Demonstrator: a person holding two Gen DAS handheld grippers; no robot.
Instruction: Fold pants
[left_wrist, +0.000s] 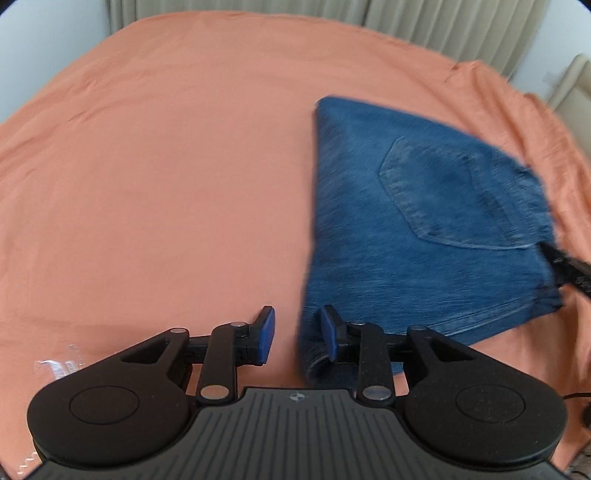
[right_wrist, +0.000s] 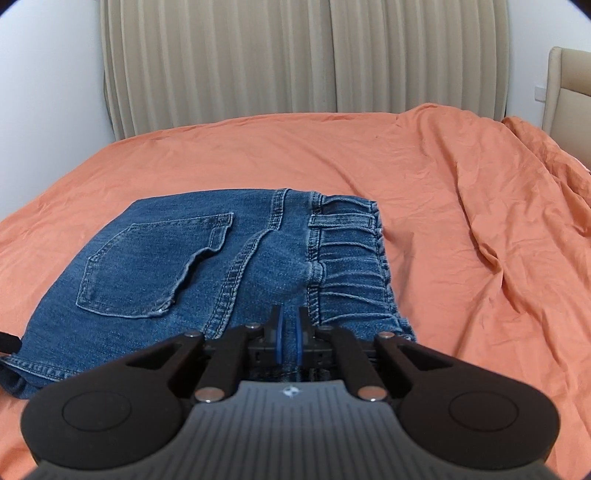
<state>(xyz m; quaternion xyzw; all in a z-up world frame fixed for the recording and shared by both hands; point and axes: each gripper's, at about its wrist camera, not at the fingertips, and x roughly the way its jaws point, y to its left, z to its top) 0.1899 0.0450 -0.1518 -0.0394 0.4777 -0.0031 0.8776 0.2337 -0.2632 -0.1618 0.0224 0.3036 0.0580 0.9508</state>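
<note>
The blue denim pants (right_wrist: 192, 266) lie folded into a compact stack on the orange bed sheet (right_wrist: 461, 206), back pocket (right_wrist: 147, 266) facing up and the elastic waistband (right_wrist: 351, 266) along the stack's right side in the right wrist view. The right claw (right_wrist: 290, 332) sits at the near edge of the stack just below the waistband, its blue pads (right_wrist: 280, 338) drawn together with a thin fold of denim pinched between them. In the left wrist view the pants (left_wrist: 424, 221) lie right of centre, blurred, and the left claw (left_wrist: 297, 332) hovers at their near left corner, partly open: one blue pad (left_wrist: 266, 334) is over bare sheet (left_wrist: 147, 184), the other at the edge of the fabric, and nothing is clamped between them. Behind the bed hang pale pleated curtains (right_wrist: 295, 62), and a beige headboard (right_wrist: 569, 88) stands at the far right
</note>
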